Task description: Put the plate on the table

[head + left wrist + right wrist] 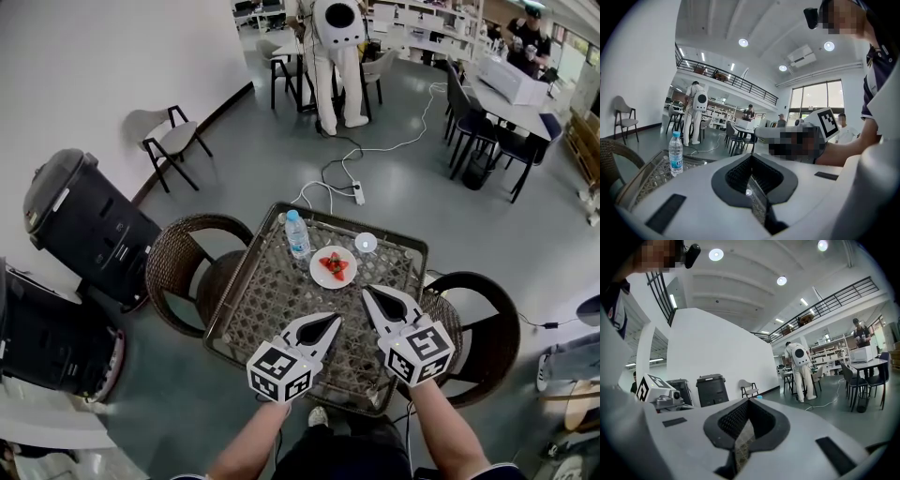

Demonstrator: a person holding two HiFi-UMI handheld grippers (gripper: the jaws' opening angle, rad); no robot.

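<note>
At the far left, at 9 o'clock from the table (272,300), stand two black bins (84,225), and a wicker chair (183,253) is tucked against the table's left edge; neither is in your way. The water bottle (297,234) stands upright near the table's far edge, at about 11 o'clock from the plate (322,277) and just clear of it. Your left gripper (328,323) hovers over the near half of the table with its jaws pressed together and nothing between them; only the table's mesh shows through the slit. The plate lies straight ahead of it at 12 o'clock, a short way off. The plate is round, so no long axis dictates your approach. It sits flat on the table with red fruit (336,264) piled at its middle, so the placing looks done rather than pending. A small clear round thing (366,244), perhaps a lid or cup, sits at 1 o'clock from the plate, near it but apart. Your right gripper (372,298) is also shut on nothing, and the plate lies at about 10 o'clock from its tip. This tip is the nearer one, just beside the plate's near right rim. If you do go for the rim, I judge that side the freest, since the bottle and the round thing crowd the far side. A second wicker chair (487,319) stands at the table's right, at 3 o'clock.
</note>
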